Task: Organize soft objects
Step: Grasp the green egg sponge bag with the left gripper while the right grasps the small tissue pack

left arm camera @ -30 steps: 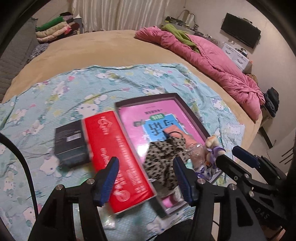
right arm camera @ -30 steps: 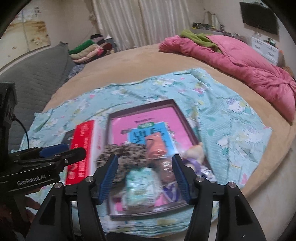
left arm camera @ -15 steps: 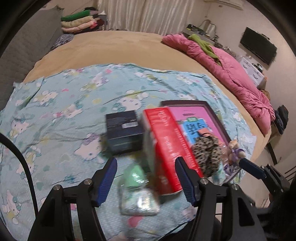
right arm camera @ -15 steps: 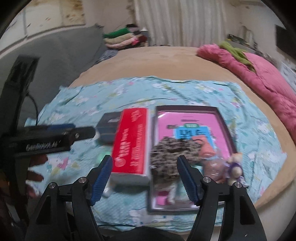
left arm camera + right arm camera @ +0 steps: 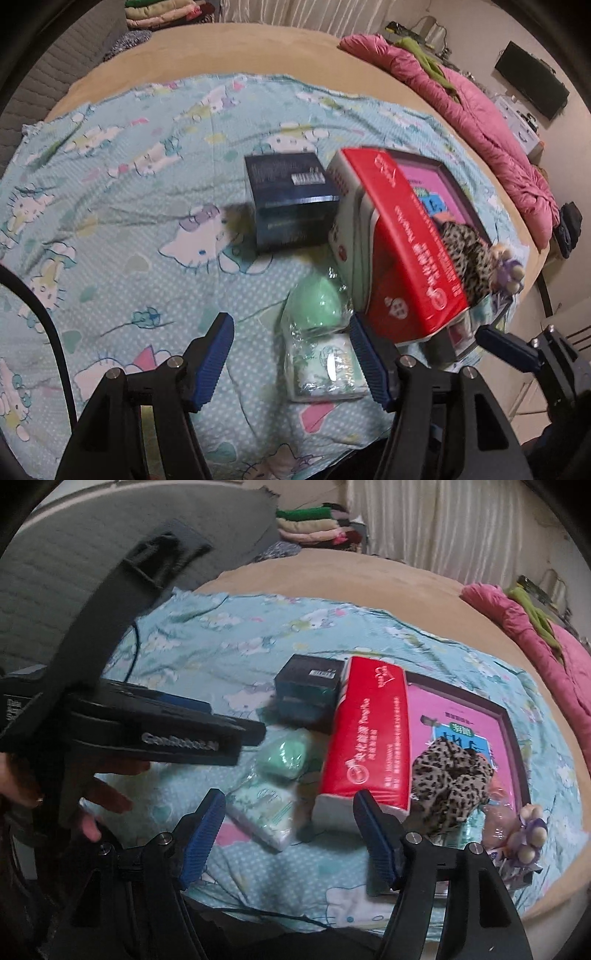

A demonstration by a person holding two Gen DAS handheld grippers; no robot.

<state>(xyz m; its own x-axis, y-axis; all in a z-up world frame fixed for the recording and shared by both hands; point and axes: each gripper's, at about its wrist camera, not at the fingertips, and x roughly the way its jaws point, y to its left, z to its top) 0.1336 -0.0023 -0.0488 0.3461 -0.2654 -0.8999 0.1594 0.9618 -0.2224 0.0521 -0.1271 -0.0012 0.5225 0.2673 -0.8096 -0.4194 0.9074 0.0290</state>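
A green soft item in clear wrap (image 5: 317,302) and a pale tissue pack (image 5: 325,369) lie on the blue cartoon sheet, left of a red tissue package (image 5: 410,243). They also show in the right wrist view: green item (image 5: 284,755), tissue pack (image 5: 264,812), red package (image 5: 369,731). A leopard-print cloth (image 5: 448,771) and a small plush toy (image 5: 532,836) lie in a dark tray with a pink bottom (image 5: 461,705). My left gripper (image 5: 295,363) is open just before the tissue pack. My right gripper (image 5: 290,836) is open and empty.
A dark blue box (image 5: 291,199) stands behind the green item. The left gripper's body (image 5: 155,731) crosses the left of the right wrist view. A pink quilt (image 5: 480,122) lies at the far right of the bed; folded clothes (image 5: 314,526) are stacked at the back.
Both views have swung left, from the tray toward the green item and tissue pack. The left gripper has come closer to the tissue pack. Both grippers stayed open.
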